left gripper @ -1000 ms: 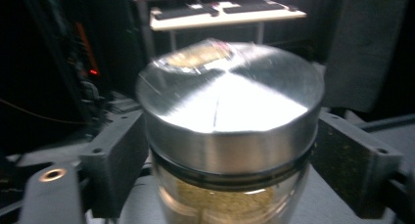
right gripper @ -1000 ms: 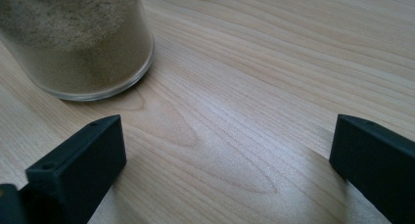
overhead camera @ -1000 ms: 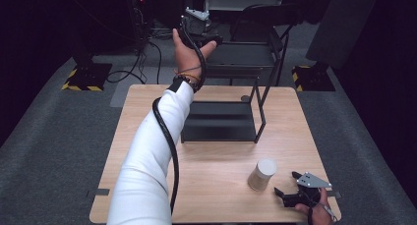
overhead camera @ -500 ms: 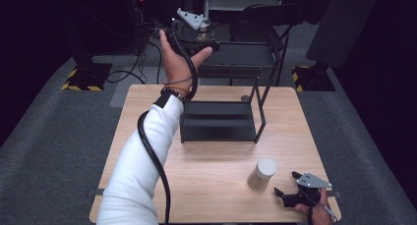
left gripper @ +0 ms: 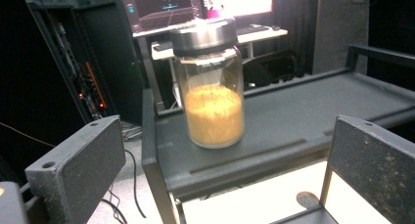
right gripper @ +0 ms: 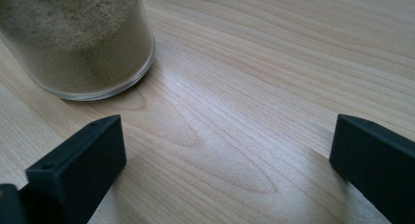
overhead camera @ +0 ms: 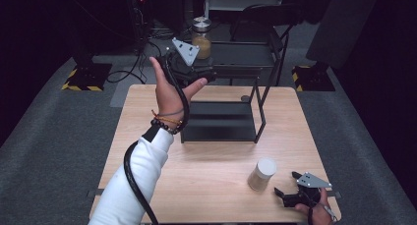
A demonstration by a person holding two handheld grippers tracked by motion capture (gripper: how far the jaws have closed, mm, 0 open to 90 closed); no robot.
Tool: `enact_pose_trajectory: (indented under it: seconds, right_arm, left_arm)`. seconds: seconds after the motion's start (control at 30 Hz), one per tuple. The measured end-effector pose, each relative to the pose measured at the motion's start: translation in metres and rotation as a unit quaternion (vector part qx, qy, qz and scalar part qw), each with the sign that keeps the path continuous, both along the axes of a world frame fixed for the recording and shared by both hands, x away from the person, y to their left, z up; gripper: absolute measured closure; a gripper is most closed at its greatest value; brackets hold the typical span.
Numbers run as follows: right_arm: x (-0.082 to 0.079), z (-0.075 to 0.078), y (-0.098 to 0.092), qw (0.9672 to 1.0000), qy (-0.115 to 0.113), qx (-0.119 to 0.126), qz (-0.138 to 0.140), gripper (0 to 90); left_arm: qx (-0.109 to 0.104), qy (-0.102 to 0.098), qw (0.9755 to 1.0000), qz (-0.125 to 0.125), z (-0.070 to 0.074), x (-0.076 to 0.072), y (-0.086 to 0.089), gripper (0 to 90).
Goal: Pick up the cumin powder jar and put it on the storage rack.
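A glass jar of orange grains (overhead camera: pixel 201 38) with a metal lid stands upright on the top shelf of a black rack (overhead camera: pixel 236 68). My left gripper (overhead camera: pixel 204 70) hovers just short of that jar (left gripper: pixel 214 111). Its jaws have just been opening and stand wide, with nothing between them (left gripper: pixel 222 150). A second jar, full of beige powder (overhead camera: pixel 261 173), stands on the wooden table (overhead camera: pixel 206 185). My right gripper (overhead camera: pixel 285 182) rests open at the table's near right corner. The beige jar (right gripper: pixel 73 43) is just ahead and to the left of its jaws (right gripper: pixel 227 145), not touching.
The rack's lower shelf (overhead camera: pixel 221 122) sits on the far half of the table. A small round disc (overhead camera: pixel 245 98) lies by the rack's right leg. Cables trail over the floor (overhead camera: pixel 123 72) behind the table. A desk with lit screens (left gripper: pixel 195 9) stands beyond the rack.
My left hand has pulled back from the top shelf, toward the near left and lower. Its jaws have opened and the orange jar now stands free. The right gripper has not moved.
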State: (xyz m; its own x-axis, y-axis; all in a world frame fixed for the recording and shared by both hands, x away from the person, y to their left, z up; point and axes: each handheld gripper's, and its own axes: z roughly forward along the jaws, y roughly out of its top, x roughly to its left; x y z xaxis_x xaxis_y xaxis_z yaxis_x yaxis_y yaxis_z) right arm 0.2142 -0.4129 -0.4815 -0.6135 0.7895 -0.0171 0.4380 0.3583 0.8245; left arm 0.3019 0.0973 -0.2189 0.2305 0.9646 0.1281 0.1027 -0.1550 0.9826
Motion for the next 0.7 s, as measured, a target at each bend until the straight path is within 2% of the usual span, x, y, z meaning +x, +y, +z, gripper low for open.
enact_pose_trajectory:
  seconds: [0.13, 0.2, 0.3, 0.37, 0.5, 0.53, 0.67, 0.7]
  right_arm:
    - [0.0, 0.0, 0.0, 1.0, -0.001, 0.0, 0.001, 0.0]
    - [0.0, 0.0, 0.0, 1.0, -0.001, -0.001, 0.001, 0.0]
    - [0.0, 0.0, 0.0, 1.0, -0.001, 0.0, 0.002, 0.0]
    - [0.0, 0.0, 0.0, 1.0, -0.002, -0.001, 0.001, 0.0]
    - [0.0, 0.0, 0.0, 1.0, -0.001, 0.0, 0.001, 0.0]
    - [0.0, 0.0, 0.0, 1.0, -0.001, -0.001, 0.002, 0.0]
    - [-0.001, 0.0, 0.0, 1.0, -0.003, -0.002, 0.002, 0.0]
    - [-0.001, 0.0, 0.0, 1.0, -0.003, -0.002, 0.002, 0.0]
  left_arm:
    - [-0.001, -0.005, 1.0, 0.003, -0.011, -0.008, -0.001, 0.1]
    - [-0.005, 0.0, 1.0, -0.002, -0.016, -0.012, 0.0, 0.1]
    - [0.0, 0.003, 1.0, -0.005, -0.023, -0.016, -0.001, 0.1]
    - [0.007, -0.002, 1.0, -0.005, -0.03, -0.02, -0.002, 0.3]
    - [0.01, 0.01, 0.9999, -0.007, -0.04, -0.025, -0.001, 0.3]
    - [0.018, 0.014, 0.9997, 0.004, -0.042, -0.028, -0.004, 0.3]
    - [0.016, 0.011, 0.9995, 0.024, -0.056, -0.037, -0.008, 0.3]
    - [0.027, 0.008, 0.9993, 0.026, -0.06, -0.041, -0.009, 0.3]
